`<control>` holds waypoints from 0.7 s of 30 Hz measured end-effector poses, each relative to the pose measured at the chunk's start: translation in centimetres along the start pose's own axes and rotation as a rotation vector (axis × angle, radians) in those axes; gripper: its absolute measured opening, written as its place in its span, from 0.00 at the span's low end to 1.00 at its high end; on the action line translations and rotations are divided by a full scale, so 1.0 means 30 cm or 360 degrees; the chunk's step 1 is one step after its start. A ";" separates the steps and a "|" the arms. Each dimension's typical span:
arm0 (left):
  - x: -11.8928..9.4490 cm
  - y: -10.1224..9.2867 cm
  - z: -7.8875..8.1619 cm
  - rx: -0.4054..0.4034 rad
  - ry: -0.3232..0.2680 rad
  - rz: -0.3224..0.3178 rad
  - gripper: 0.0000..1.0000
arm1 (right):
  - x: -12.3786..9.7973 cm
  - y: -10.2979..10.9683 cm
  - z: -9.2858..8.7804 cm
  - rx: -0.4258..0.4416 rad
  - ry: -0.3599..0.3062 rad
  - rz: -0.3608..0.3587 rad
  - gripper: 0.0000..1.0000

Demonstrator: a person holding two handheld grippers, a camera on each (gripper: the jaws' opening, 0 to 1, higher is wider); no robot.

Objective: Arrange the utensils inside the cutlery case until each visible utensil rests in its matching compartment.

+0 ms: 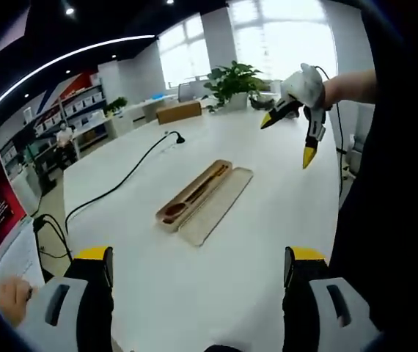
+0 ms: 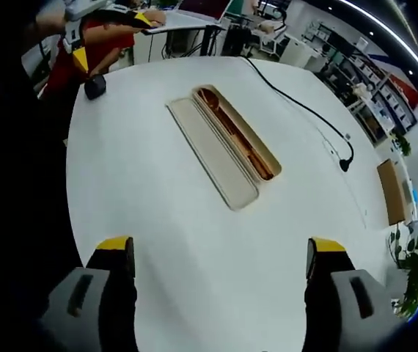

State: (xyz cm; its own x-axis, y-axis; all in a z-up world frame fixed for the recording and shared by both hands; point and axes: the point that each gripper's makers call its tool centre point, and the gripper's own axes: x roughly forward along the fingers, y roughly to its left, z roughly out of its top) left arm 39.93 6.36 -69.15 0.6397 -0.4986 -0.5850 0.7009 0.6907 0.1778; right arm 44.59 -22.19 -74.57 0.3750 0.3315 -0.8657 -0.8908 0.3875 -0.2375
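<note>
Utensils [image 1: 194,194] are already seen lying inside the open cutlery case [image 1: 220,170], which rests near the middle of the white counter [image 1: 194,293]. The case is long and pale tan, like wood, and its flat lid [image 1: 216,207] lies right beside it, touching along one side. A brown spoon can be made out in the case, its round bowl at one end; something thin lies next to it, but what it is cannot be told. The step in hand is judged to be near the end, or just a check, since nothing is seen lying loose on the counter. Both tools are held up and well apart from the case. The left tool [image 1: 198,268] is held with its jaws wide apart and nothing between them. The right tool [image 2: 220,260] is also spread apart and empty. Next, a closer look is probably needed, to see that each piece sits in its own slot. A black cable [image 1: 114,187] runs across the counter, well clear of the case.
</note>
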 end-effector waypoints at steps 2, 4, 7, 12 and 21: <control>0.011 0.012 -0.020 0.0041 0.0031 0.0005 1.00 | 0.011 -0.002 0.009 -0.0003 -0.0013 0.0039 0.94; 0.023 0.018 -0.040 0.0029 0.0053 -0.0009 1.00 | 0.019 0.013 0.010 -0.0006 -0.0005 0.0116 0.88; 0.044 0.029 -0.030 -0.0010 0.0029 -0.0016 1.00 | 0.032 -0.002 0.017 -0.0025 -0.0007 0.0126 0.87; 0.082 0.028 -0.034 0.0063 0.0054 -0.0051 1.00 | 0.048 -0.012 0.017 -0.0024 -0.0014 0.0172 0.86; 0.102 0.041 -0.057 0.0089 0.0098 -0.0069 0.99 | 0.087 -0.010 -0.007 -0.0120 0.0034 0.0234 0.84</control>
State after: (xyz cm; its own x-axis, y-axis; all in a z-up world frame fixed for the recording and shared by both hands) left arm 42.23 6.59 -72.09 0.5891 -0.4929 -0.6404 0.7451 0.6380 0.1944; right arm 45.79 -21.61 -76.86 0.2346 0.3609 -0.9026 -0.9526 0.2703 -0.1395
